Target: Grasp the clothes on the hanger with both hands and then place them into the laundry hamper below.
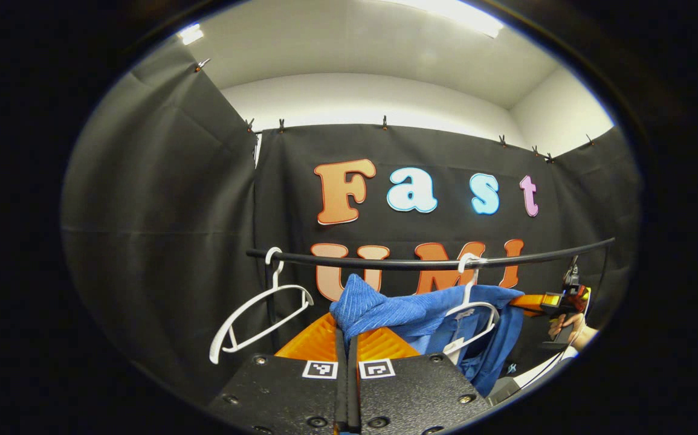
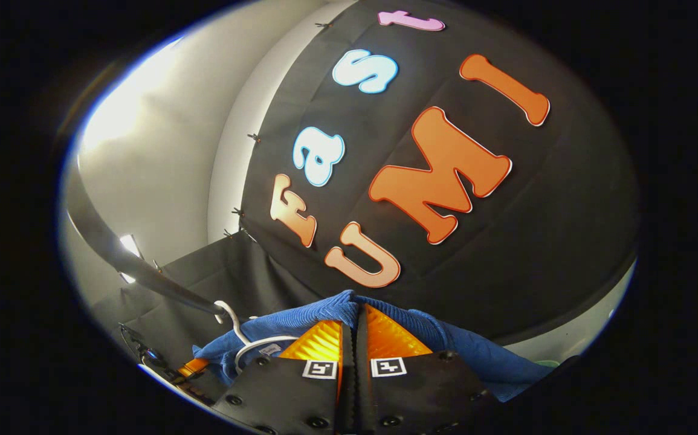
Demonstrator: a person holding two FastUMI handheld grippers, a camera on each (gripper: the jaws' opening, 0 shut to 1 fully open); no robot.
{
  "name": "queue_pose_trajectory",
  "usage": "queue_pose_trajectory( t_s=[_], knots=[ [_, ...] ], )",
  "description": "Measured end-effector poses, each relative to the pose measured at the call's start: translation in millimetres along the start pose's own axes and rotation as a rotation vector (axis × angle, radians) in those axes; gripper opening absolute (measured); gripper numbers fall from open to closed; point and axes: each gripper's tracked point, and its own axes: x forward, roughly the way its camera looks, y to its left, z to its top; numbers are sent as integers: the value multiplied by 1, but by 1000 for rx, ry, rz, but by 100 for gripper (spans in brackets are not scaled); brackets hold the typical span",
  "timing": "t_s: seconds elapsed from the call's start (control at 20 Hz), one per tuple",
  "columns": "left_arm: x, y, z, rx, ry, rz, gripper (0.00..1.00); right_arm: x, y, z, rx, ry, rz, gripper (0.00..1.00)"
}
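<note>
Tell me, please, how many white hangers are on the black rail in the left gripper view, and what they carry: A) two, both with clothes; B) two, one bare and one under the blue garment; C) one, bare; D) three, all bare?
B: on the black rail a bare white hanger hangs at the left, and a second white hanger sits inside the blue garment.

The blue ribbed-fabric garment (image 1: 409, 314) is a solid mid-blue with fine lines running through the weave, and it shows the same blue in the right gripper view (image 2: 330, 314). It hangs on a plain white plastic hanger (image 1: 472, 311), with a second, bare white plastic hanger (image 1: 261, 317) beside it, both on a black rail (image 1: 421, 261). Each gripper body carries 2 small black-and-white square marker tags (image 1: 347, 368).
</note>
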Motion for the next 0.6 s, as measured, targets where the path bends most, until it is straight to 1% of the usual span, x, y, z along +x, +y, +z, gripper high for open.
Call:
queue_pose_trajectory(
  t_s=[0.35,0.6],
  knots=[
    [37,22,-20,6,51,10,0,14,-9,7,11,25,-33,7],
    [66,28,-47,2,106,0,0,25,-22,19,5,20,-80,7]
  ],
)
